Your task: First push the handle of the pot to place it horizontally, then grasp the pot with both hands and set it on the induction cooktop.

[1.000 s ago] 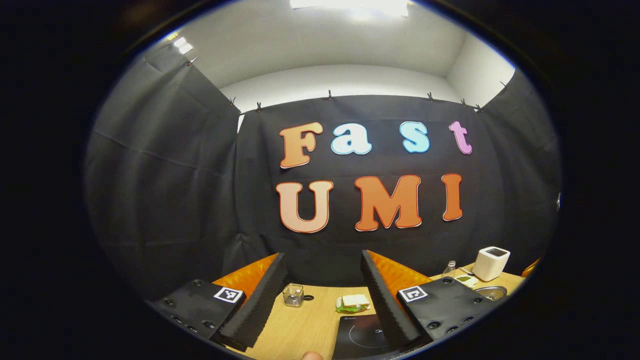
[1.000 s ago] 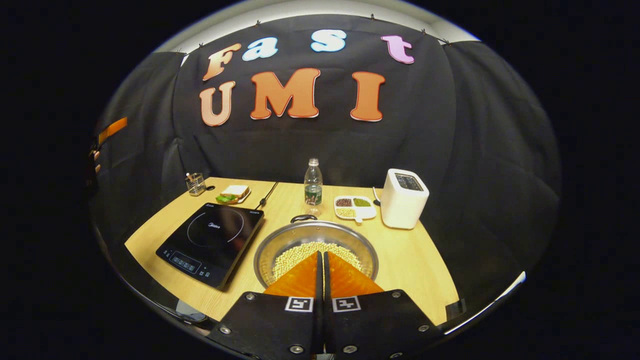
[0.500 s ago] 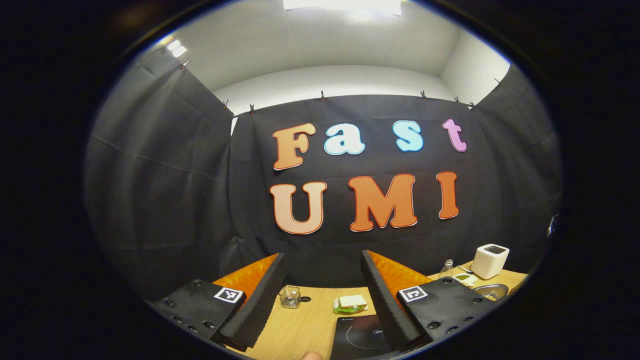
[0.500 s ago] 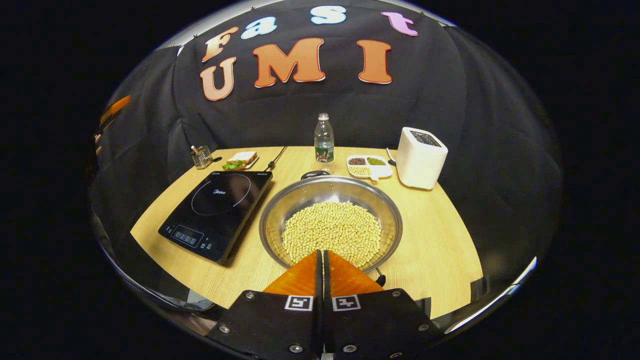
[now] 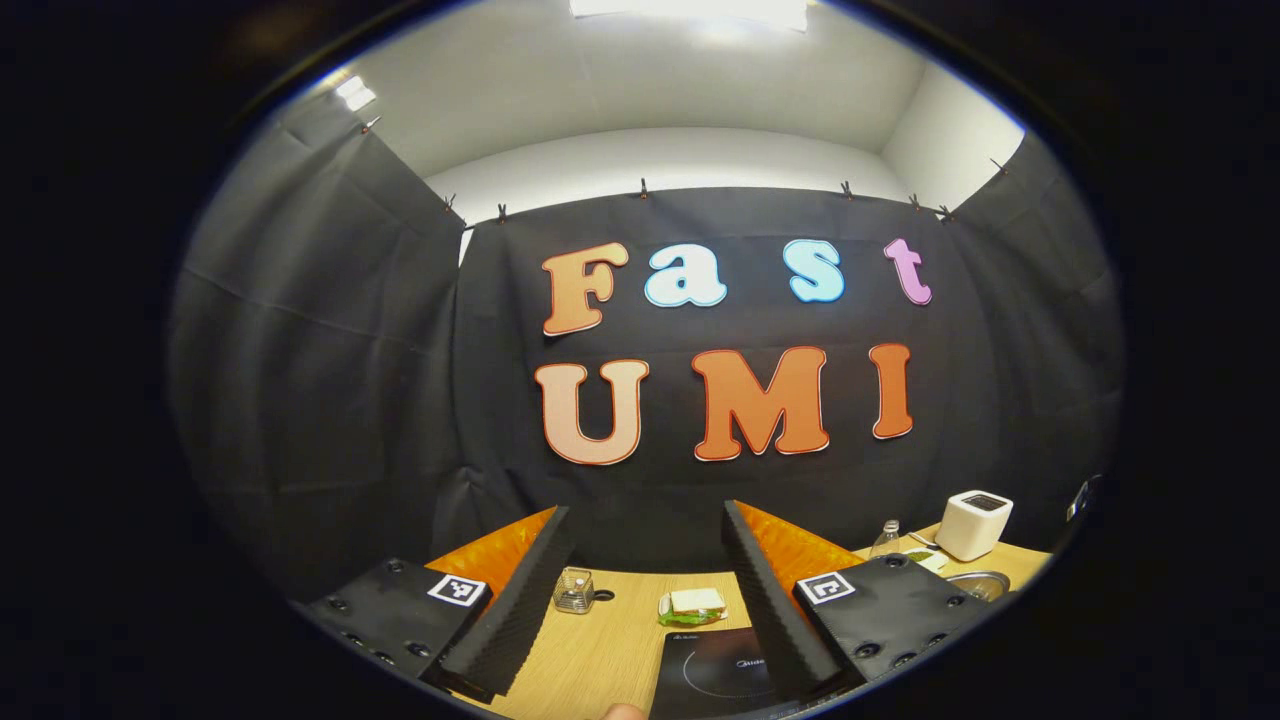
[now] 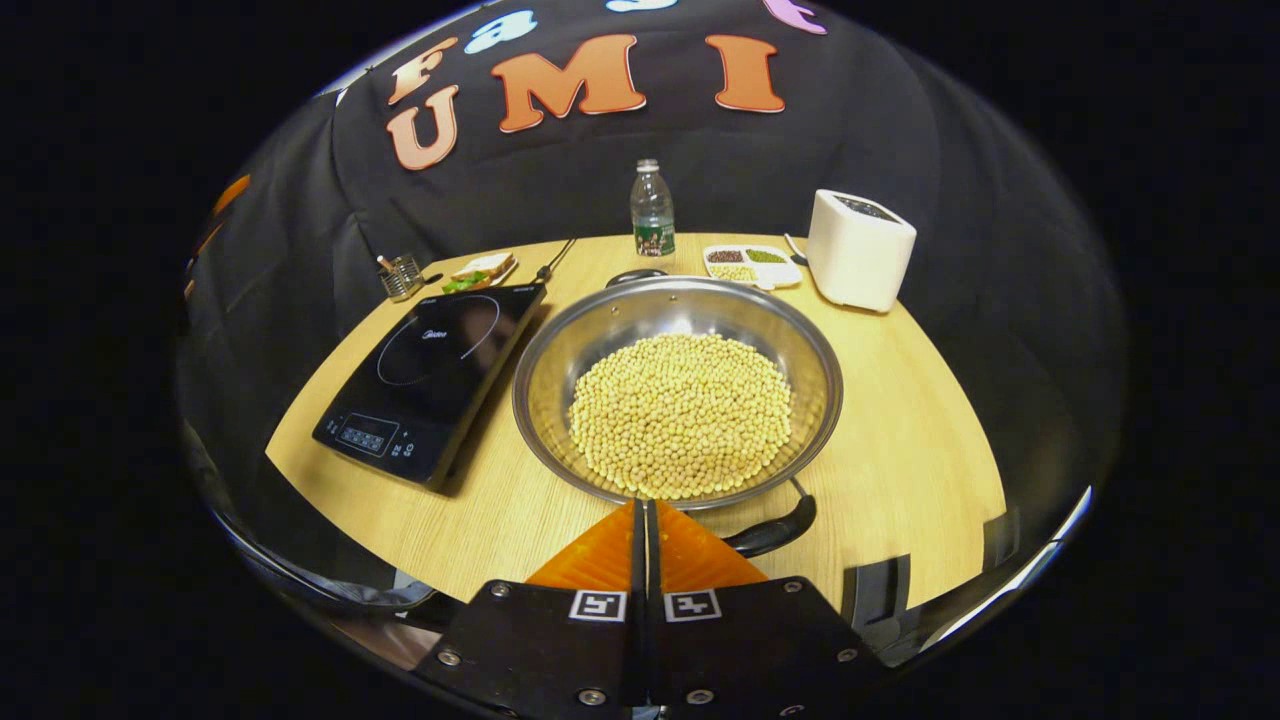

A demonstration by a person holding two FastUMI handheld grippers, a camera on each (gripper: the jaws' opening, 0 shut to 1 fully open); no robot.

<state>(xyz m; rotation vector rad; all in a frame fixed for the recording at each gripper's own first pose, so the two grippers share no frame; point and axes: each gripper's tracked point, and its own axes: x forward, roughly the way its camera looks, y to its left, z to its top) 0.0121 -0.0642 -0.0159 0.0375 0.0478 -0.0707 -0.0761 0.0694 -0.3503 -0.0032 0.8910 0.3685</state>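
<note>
Right gripper (image 6: 640, 505) clenched on nothing, fingers pressed flat together, tip hanging just over the near rim of the pot (image 6: 678, 390) and just left of its black handle (image 6: 772, 535). Handle pointing off to the near right, so by the look of it not yet pushed horizontal; step one judged barely begun. Pot full of pale beans (image 6: 682, 415), sitting on the worktop (image 6: 900, 470) right beside the induction cooktop (image 6: 432, 375), not on it. Two-handed lift and placement all left to do. Right gripper pitched down, looking over the pot toward the back wall. Left gripper (image 5: 640, 560) spread wide, holding nothing, held high and roughly level, aimed at the booth wall above the worktop's far left end; cooktop (image 5: 715, 670) just below its fingers, pot rim (image 5: 978, 582) well off to its right. Farther back: bottle (image 6: 652, 210), white appliance (image 6: 860, 250), snack tray (image 6: 750, 264), sandwich (image 6: 480, 272).
</note>
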